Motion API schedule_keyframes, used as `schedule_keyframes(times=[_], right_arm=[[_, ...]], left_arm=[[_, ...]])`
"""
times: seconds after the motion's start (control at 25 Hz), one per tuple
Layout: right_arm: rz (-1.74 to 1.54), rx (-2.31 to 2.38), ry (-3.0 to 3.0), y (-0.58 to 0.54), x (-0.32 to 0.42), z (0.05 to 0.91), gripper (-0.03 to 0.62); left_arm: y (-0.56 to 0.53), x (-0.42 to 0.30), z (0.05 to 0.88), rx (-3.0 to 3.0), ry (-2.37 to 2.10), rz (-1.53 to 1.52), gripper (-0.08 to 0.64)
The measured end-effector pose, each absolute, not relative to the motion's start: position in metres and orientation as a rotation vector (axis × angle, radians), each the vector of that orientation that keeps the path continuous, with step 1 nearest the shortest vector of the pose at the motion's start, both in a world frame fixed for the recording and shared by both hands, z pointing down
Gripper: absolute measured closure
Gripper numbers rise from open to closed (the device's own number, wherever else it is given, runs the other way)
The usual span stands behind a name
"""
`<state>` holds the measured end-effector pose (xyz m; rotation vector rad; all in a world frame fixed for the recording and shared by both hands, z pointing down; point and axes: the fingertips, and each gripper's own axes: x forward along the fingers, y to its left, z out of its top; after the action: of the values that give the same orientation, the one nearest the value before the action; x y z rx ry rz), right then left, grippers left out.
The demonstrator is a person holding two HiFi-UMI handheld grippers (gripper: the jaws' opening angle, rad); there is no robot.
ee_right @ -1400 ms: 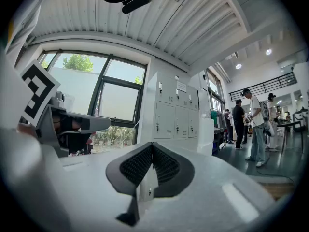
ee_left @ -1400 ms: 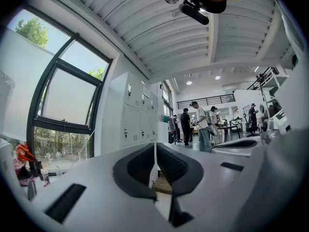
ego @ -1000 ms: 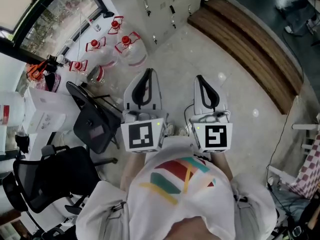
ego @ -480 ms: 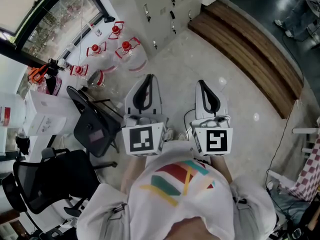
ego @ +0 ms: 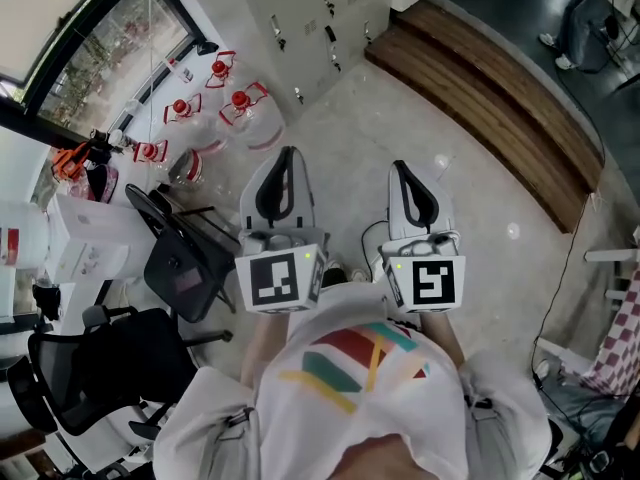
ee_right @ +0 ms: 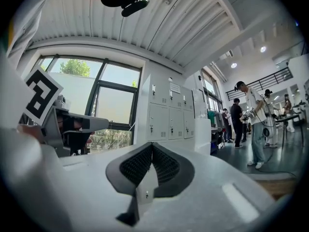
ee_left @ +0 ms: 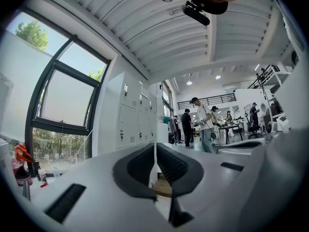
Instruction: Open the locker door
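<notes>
A: L hand-held gripper (ego: 287,156)?
B: Jaws together bar a hairline slit, nothing btwn. Held level, in front of torso.
A: R hand-held gripper (ego: 403,168)?
B: Pressed fully together, empty, just beside L.
A: Lockers (ego: 312,8)?
B: Grey bank ahead by window (ego: 90,38), doors closed, well apart from both. Water jugs (ego: 243,106) on floor (ego: 370,138) at their left, wooden platform (ego: 480,78) at right.

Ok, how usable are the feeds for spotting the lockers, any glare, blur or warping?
Head view: sharp, evenly lit, lockers squeezed at the top edge, small light glints on the floor. Left gripper view: heavy fisheye bending, bright window, lockers legible. Right gripper view: lockers near centre, sharp, window backlit.
</notes>
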<state>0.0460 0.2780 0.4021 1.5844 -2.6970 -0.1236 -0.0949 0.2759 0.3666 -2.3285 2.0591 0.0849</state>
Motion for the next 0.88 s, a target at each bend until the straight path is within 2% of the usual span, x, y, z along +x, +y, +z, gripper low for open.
schedule_keyframes(times=[0.52, 0.88], right_arm=[[-0.167, 1.618, -2.706, 0.237, 0.07, 0.401, 0.588], [-0.228, 1.703, -2.625, 0.137, 0.07, 0.4, 0.588]], left_arm=[[0.236, -0.089, 0.371, -2.293, 2.067, 0.117, 0.535], [0.121, -0.105, 0.372, -2.317, 2.001, 0.198, 0.535]])
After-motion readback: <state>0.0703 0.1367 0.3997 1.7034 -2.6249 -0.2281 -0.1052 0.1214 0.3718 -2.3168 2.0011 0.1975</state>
